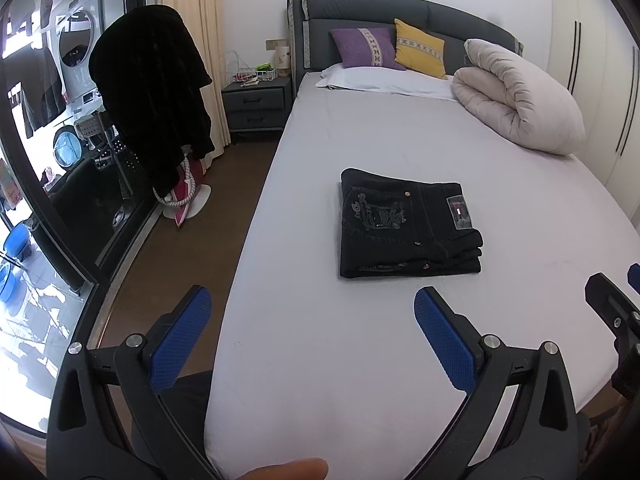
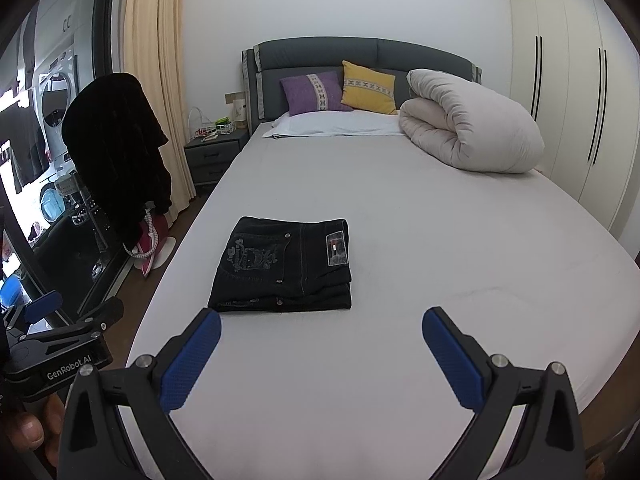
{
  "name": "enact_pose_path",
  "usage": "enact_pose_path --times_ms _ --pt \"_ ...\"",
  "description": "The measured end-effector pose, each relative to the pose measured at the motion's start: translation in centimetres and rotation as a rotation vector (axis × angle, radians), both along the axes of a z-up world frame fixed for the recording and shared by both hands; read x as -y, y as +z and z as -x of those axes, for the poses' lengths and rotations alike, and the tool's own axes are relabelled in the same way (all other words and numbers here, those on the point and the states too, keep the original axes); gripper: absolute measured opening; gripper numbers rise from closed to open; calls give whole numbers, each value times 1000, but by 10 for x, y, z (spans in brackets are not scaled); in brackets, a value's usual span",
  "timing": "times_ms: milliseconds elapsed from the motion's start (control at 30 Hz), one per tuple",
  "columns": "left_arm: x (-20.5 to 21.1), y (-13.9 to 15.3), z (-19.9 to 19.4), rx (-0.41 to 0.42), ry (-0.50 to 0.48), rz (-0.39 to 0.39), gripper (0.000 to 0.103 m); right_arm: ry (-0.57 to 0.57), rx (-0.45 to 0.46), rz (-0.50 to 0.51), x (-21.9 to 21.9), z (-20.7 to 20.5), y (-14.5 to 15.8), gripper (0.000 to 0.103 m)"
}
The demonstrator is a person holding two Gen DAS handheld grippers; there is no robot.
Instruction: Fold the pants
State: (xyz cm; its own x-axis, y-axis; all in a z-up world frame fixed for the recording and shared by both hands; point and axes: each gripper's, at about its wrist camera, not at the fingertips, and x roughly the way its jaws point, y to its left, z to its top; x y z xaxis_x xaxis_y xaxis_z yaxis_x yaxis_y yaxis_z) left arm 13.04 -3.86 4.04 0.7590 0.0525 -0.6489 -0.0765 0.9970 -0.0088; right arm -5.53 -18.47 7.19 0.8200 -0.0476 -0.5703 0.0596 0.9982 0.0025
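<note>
The pants (image 1: 408, 226) lie folded into a compact dark rectangle on the bed (image 1: 360, 360), roughly at its middle and a little toward the left edge, with the back pocket embroidery and a small label patch facing up; the layered edges stack at the near right corner, which suggests the folding is essentially finished and the bundle has been set down flat so it keeps its shape. The left gripper (image 1: 312, 332) hovers over the near end of the bed with its jaws wide apart and nothing between them, well apart from the pants; the right gripper (image 2: 320, 350) does the same just beside it, jaws also spread and holding nothing, as if both are drawn back to leave the fold undisturbed. At the far end a rolled duvet (image 2: 468, 128) sits on the right, beside two cushions. As for containers, a white wire basket (image 2: 216, 126) stands on the nightstand (image 2: 212, 156) at the far left, holding small items too tiny to identify.
</note>
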Motion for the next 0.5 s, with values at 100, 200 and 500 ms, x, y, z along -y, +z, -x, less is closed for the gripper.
enact_pose_path --times_ms 100,200,500 --pt "0 -2 0 -4 -1 0 103 2 -2 -1 -1 1 -3 103" --pt "0 -3 -1 -6 -3 1 103 4 -5 -1 -4 3 -5 103" --pt "0 -6 -4 -11 -11 6 103 7 -10 -2 -3 1 -7 103"
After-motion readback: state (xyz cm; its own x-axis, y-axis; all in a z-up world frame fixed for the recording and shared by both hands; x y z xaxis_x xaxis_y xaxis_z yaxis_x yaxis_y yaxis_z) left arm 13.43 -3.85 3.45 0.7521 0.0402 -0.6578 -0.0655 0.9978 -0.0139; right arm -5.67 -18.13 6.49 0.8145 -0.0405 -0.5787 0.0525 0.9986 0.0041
